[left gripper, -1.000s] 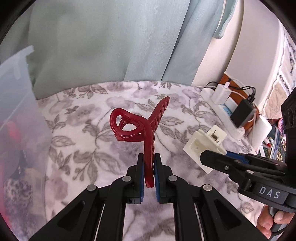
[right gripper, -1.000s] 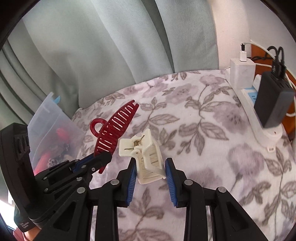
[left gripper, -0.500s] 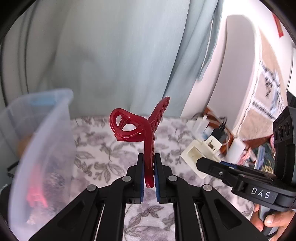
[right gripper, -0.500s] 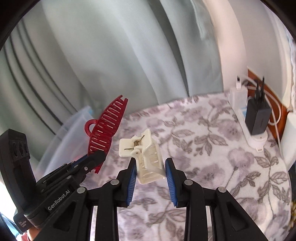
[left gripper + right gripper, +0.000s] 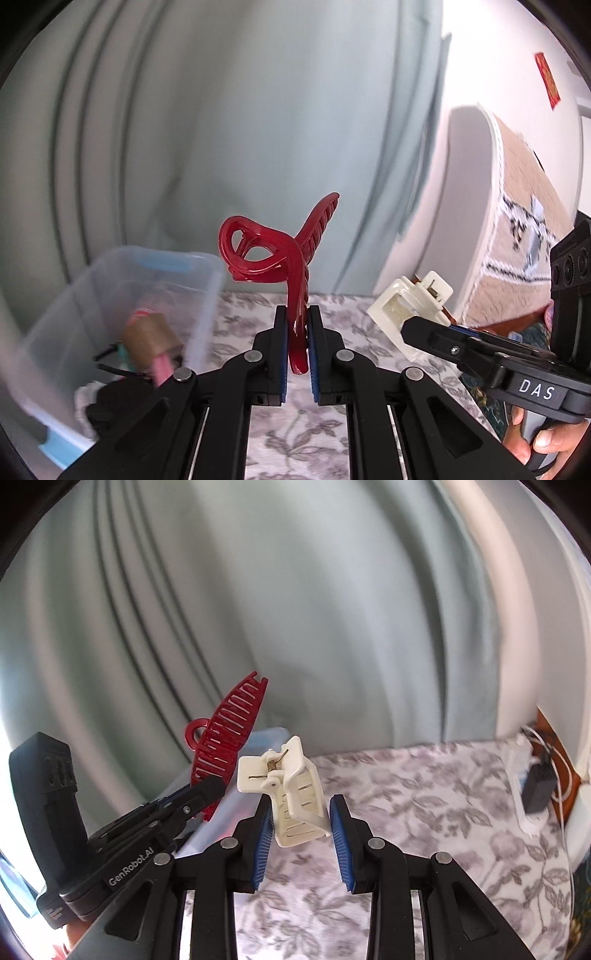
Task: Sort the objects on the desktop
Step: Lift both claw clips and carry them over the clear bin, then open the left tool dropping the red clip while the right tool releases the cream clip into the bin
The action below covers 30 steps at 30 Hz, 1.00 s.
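A pale green pleated curtain [image 5: 229,122] hangs behind both tongs and fills the upper part of each view. Below them lies a white tablecloth printed with grey flowers and leaves [image 5: 424,805]. Left of and beneath the left tongs [image 5: 297,332] stands a clear plastic storage box with a blue rim [image 5: 110,291], holding a jumble of small items that blur too much to name. Far to the right of the right tongs [image 5: 300,814], at the table's edge, a white power strip with a black plug adapter [image 5: 537,790] lies on the cloth.

The left tongs are clenched on the lower end of a dark red glossy plastic claw hair clip [image 5: 291,266], which stands up from the pads, its loop to the left. The right tongs grasp a cream-white plastic claw hair clip with a metal spring [image 5: 295,797] between blue ribbed pads, hinge uppermost. Both clips are held clear of the tablecloth, the red one just left of the white one.
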{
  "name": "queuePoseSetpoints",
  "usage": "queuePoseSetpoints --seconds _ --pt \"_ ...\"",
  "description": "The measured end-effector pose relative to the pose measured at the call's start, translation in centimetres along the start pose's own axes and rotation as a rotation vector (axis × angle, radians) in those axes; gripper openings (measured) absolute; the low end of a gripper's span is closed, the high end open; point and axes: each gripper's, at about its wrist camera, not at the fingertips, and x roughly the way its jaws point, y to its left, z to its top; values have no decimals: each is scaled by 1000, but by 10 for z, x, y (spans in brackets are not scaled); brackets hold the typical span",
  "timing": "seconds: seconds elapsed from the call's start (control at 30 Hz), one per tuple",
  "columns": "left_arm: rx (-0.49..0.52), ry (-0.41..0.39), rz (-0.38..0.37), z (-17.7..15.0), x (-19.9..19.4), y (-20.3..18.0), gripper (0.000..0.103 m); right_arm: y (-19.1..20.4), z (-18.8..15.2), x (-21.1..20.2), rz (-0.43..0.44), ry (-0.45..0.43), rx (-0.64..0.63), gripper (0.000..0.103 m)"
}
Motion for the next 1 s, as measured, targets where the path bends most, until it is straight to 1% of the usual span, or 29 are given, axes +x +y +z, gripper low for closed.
queuePoseSetpoints --seconds 0.17,0.2,0.33,0.5,0.63,0.8,1.0 --pt "-27 -40 81 2 -25 29 9 32 4 12 64 12 -47 33" --pt "-37 -46 103 1 -30 37 9 39 4 17 76 20 -57 33" --pt "-61 -53 153 -3 -41 59 8 64 1 38 121 61 -97 33" --pt "-93 -31 173 -13 -38 82 7 87 -8 69 157 119 -132 33" --pt "-121 -8 184 -21 -31 98 7 100 -12 94 167 163 -157 33" --pt "-132 -4 190 -26 -26 109 7 107 -19 108 174 181 -181 33" --pt "-140 10 198 -30 -18 120 7 108 -18 120 153 200 -181 33"
